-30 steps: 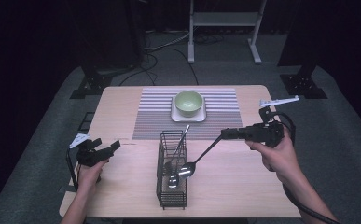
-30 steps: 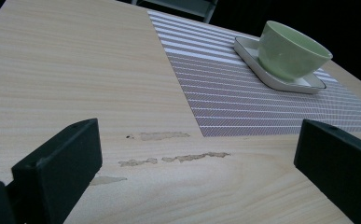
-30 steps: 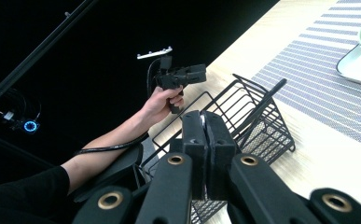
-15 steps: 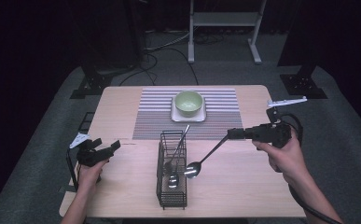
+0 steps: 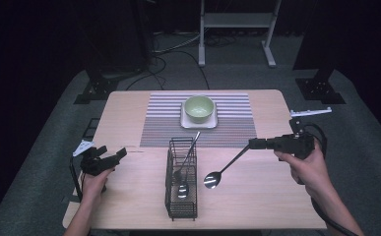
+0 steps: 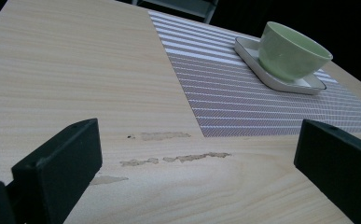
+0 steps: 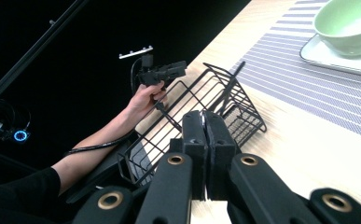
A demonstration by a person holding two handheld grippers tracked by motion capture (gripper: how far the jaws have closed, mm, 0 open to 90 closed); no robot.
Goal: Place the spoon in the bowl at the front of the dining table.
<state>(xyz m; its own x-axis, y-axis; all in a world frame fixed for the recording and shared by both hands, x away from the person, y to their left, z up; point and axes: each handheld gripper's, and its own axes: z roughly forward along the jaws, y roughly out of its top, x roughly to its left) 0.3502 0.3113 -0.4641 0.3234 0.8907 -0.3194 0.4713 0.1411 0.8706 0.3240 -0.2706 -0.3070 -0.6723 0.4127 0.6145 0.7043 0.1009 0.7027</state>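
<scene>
Gripping a long black-handled spoon (image 5: 223, 169) by the end of its handle, the right gripper (image 5: 251, 143) is being held out level above the right part of the table (image 5: 129, 113), its fingers (image 7: 193, 140) pressed tight together on the handle. The spoon is slanting down and to the left from those fingers, its shiny bowl hanging just beside the right wall of the black wire basket (image 5: 181, 179) and outside it; whether the bowl is touching the table top cannot be told. Inside the basket another spoon (image 5: 184, 167) is leaning, its dark handle sticking up past the far rim. Behind the basket a striped placemat (image 5: 227, 123) is lying on the table, carrying a white square plate (image 5: 198, 120) with a green bowl (image 5: 199, 108) standing on it. Near the table's left edge the left gripper (image 5: 120, 153) is being held in the person's left hand (image 5: 93, 183), well apart from the basket, its fingers (image 6: 59, 170) standing wide with nothing between them but bare wood.
</scene>
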